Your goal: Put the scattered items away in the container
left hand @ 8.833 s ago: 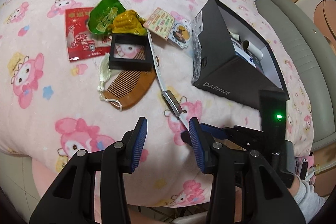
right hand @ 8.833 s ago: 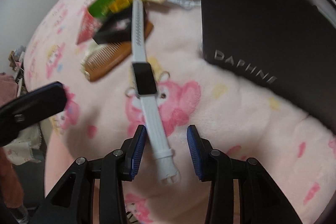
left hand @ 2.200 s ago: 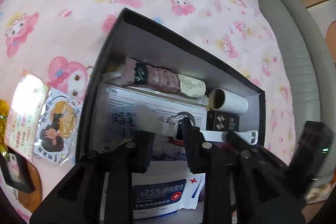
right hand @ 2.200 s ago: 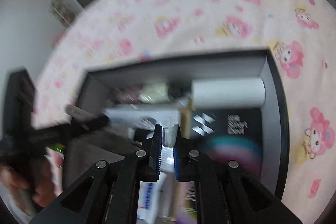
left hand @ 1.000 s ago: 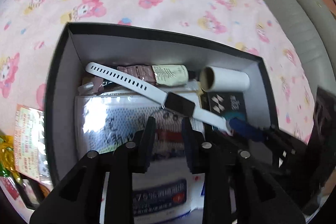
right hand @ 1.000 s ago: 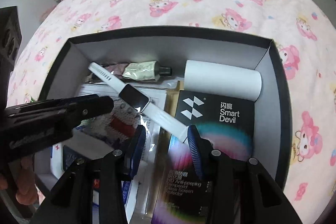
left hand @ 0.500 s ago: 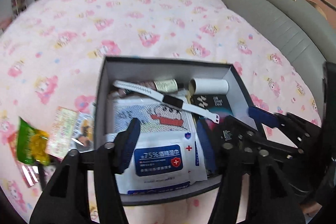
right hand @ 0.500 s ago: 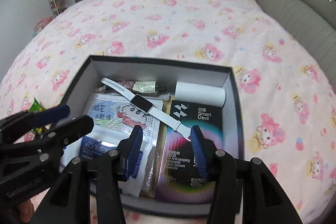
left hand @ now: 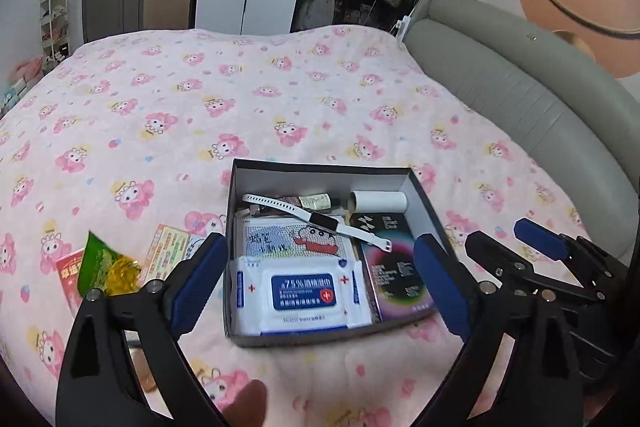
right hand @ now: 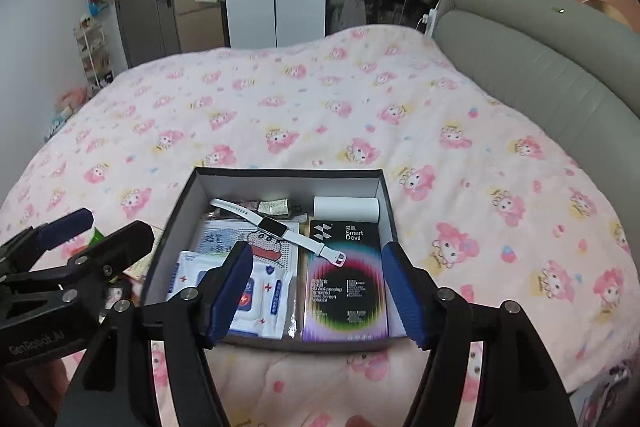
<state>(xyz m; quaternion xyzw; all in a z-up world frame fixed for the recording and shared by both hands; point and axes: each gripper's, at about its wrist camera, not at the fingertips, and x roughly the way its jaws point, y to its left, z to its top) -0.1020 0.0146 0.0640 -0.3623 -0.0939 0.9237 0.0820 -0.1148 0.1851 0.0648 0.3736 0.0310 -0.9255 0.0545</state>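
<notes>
Near the centre of both frames, a dark open box [left hand: 320, 169] sits on a pink blanket [left hand: 248, 99] printed with small cartoon figures. Inside the box, a white smartwatch [left hand: 316, 217] lies diagonally across the upper part, its strap running from the upper left of the box toward the lower right and resting on the other contents. Below it, in the left wrist view, a white packet of wipes [left hand: 302, 291] with a blue label fills the lower left part of the box, and a dark packet with rainbow colours [left hand: 400, 269] lies along the right side. A white roll [left hand: 380, 202] lies in the upper right corner of the box. The left gripper [left hand: 320, 285] appears at the bottom of its own frame with its jaws spread wide apart, holding nothing, and the box is seen between its blue pads. The right gripper [right hand: 318, 287] is also wide apart and empty, low in its own frame, over the near part of the box. At the left edge of the left wrist view, outside the box, a green snack packet [left hand: 100, 263], a red packet [left hand: 68, 277] and a printed card [left hand: 166, 251] still lie on the blanket. A grey headboard [left hand: 520, 99] curves along the right side.
</notes>
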